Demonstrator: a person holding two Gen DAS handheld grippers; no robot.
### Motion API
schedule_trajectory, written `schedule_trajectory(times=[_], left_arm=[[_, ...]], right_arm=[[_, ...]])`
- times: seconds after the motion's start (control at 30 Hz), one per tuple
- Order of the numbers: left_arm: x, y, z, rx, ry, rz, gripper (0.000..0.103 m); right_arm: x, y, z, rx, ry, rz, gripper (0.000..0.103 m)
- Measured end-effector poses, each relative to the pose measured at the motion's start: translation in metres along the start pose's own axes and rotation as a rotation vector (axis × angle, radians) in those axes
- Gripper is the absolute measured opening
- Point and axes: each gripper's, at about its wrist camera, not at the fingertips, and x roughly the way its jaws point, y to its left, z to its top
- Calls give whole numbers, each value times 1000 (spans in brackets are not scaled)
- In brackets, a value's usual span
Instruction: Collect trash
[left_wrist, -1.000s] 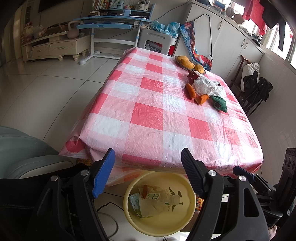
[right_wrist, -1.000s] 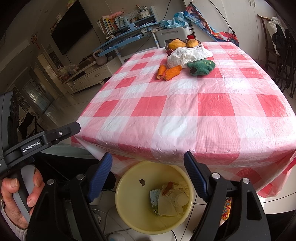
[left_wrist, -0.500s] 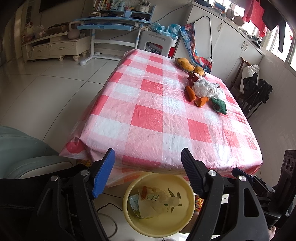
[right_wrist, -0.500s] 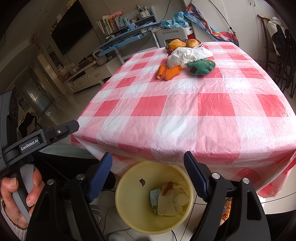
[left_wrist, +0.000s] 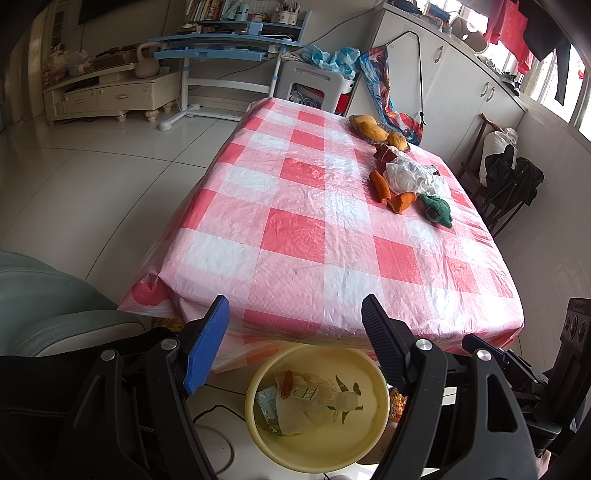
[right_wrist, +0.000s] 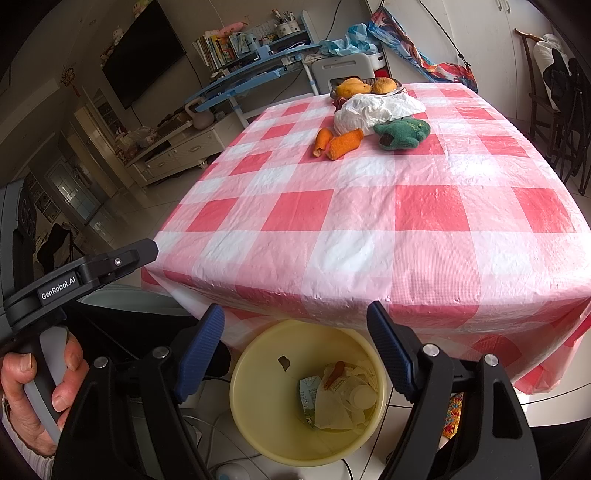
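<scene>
Left gripper (left_wrist: 295, 325): jaws spread wide, nothing held; seen low in the frame above the bin.
Right gripper (right_wrist: 295, 332): jaws spread wide, nothing held; also low in the frame above the bin.
Yellow bin (left_wrist: 258, 424): on the floor at bottom centre, just under the near edge of the table.
Trash in bin (right_wrist: 340, 398): a plastic bottle, crumpled wrappers and a small carton are seen inside.
Table (right_wrist: 369, 240): covered by a red-and-white checked cloth.
Far items: a white plastic bag (left_wrist: 410, 175), orange pieces (right_wrist: 338, 142) and a green plush toy (left_wrist: 437, 208) lie in the upper right of the left view.
Hand (right_wrist: 33, 398): wrapped around the other gripper's handle, lower left of the right view.
</scene>
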Motion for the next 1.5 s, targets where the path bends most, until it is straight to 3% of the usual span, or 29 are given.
schedule_trajectory(times=[1.5], left_arm=[[-5,-2,1,1,-9,-7,71]], right_arm=[[0,0,0,-1,0,-1,76]])
